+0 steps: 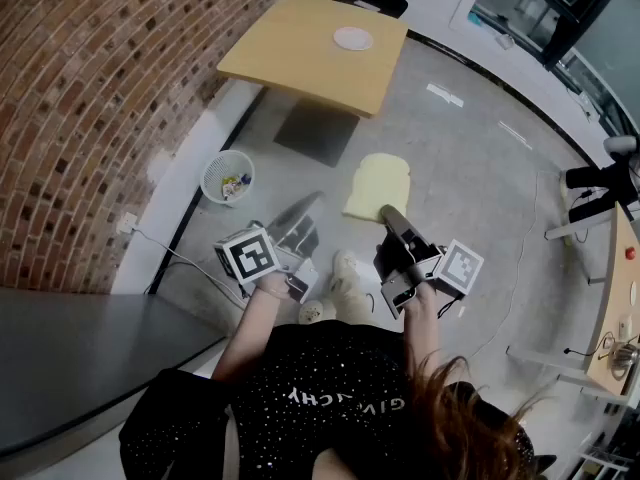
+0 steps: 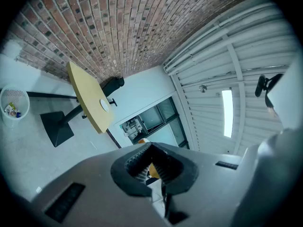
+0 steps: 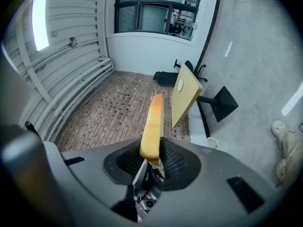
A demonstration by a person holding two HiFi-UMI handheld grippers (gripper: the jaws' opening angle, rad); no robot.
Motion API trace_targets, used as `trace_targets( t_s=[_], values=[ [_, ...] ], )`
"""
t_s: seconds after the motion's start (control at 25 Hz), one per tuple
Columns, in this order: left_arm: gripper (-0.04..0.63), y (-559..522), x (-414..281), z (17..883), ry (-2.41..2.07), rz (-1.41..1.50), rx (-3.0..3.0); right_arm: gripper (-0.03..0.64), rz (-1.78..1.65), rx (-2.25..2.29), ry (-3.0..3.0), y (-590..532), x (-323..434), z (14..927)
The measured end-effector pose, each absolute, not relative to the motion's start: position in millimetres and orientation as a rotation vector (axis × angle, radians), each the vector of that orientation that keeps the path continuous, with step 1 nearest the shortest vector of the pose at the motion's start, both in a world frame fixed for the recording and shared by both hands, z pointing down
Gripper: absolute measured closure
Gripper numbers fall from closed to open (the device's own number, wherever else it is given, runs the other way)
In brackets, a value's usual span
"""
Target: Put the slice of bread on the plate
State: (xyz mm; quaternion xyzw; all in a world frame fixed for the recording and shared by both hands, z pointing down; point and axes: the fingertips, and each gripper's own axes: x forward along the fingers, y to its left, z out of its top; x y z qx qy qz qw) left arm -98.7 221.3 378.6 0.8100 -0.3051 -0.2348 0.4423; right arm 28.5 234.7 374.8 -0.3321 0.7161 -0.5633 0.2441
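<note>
The pale yellow slice of bread [image 1: 376, 186] hangs over the grey floor, and my right gripper [image 1: 388, 212] is shut on its near edge. In the right gripper view the bread [image 3: 154, 119] stands edge-on between the jaws of that gripper [image 3: 153, 156]. The white plate [image 1: 352, 38] lies on the wooden table [image 1: 300, 53] well ahead of both grippers. It shows small in the left gripper view [image 2: 103, 104] and the right gripper view [image 3: 181, 84]. My left gripper [image 1: 311, 201] is level beside the right one, shut with nothing in it [image 2: 154, 163].
A brick wall [image 1: 110, 98] runs along the left. A white mesh wastebasket [image 1: 227, 176] stands by the wall near the table's black base [image 1: 315, 133]. The person's shoes [image 1: 338, 286] are under the grippers. Another desk [image 1: 615, 308] stands at the right.
</note>
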Motion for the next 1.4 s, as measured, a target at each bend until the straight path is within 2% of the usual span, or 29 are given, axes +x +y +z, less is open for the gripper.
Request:
trace_targets(
  t_s=[0.84,1.4],
  values=[
    [0.586,33,-19,366,-0.871,-0.599,2.041,0.522,-1.523,-0.783,2.042,41,103,360],
    [0.586,-16,-20,380,-1.001,-0.602,2.022,0.522,-1.576,-0.728,2.129,-23,104,376]
  ],
)
